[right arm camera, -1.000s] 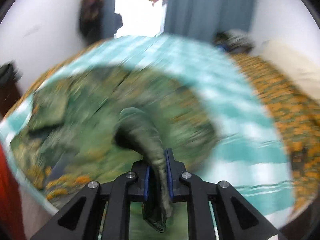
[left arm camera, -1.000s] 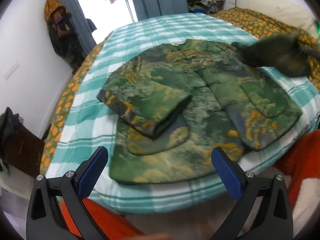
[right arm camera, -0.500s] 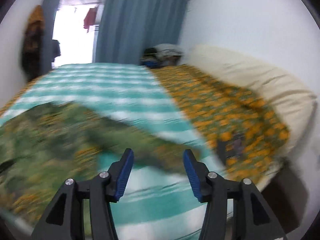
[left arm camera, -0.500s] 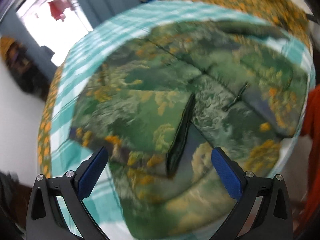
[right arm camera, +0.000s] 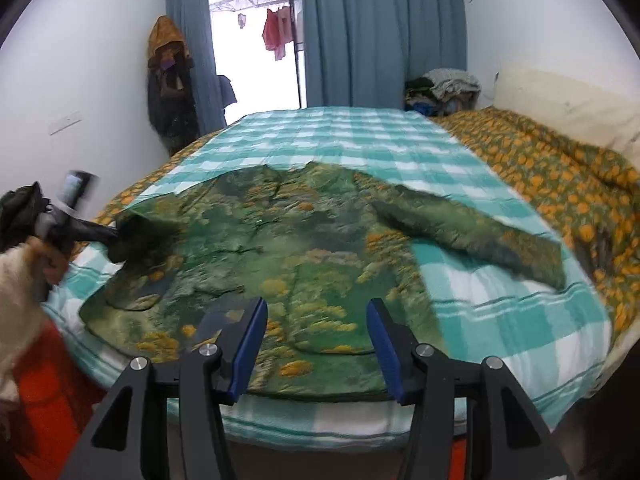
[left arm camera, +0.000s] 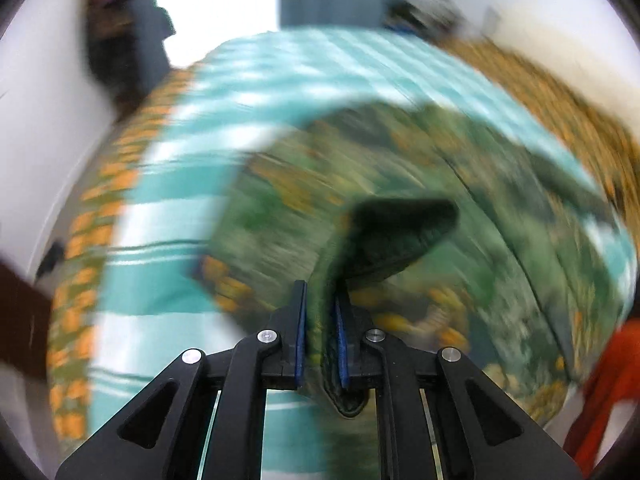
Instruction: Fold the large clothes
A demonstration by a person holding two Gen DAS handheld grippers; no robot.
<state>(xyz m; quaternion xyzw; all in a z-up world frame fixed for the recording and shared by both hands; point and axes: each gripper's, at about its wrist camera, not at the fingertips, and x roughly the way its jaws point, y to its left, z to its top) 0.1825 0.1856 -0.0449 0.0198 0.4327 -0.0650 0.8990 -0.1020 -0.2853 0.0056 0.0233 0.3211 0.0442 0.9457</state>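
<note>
A large green jacket with orange and yellow flowers [right arm camera: 288,248] lies front-up on the bed. Its right sleeve [right arm camera: 472,232] stretches out to the right over the checked cover. My left gripper [left arm camera: 320,336] is shut on the jacket's left sleeve cuff [left arm camera: 384,236] and lifts it off the bed; it also shows in the right wrist view [right arm camera: 116,236] at the left, held by a hand. The left wrist view is blurred by motion. My right gripper [right arm camera: 316,344] is open and empty above the jacket's hem near the bed's front edge.
The bed has a teal and white checked cover [right arm camera: 344,132] and an orange-flowered quilt [right arm camera: 560,168] on the right. A cream pillow [right arm camera: 568,112] lies far right. A pile of clothes [right arm camera: 444,88] lies at the far corner. Coats hang on the left wall [right arm camera: 168,80].
My right gripper has let go of the right sleeve, which now lies spread to the right, and has drawn back open. My left gripper has closed on the folded left sleeve and is pulling it outward.
</note>
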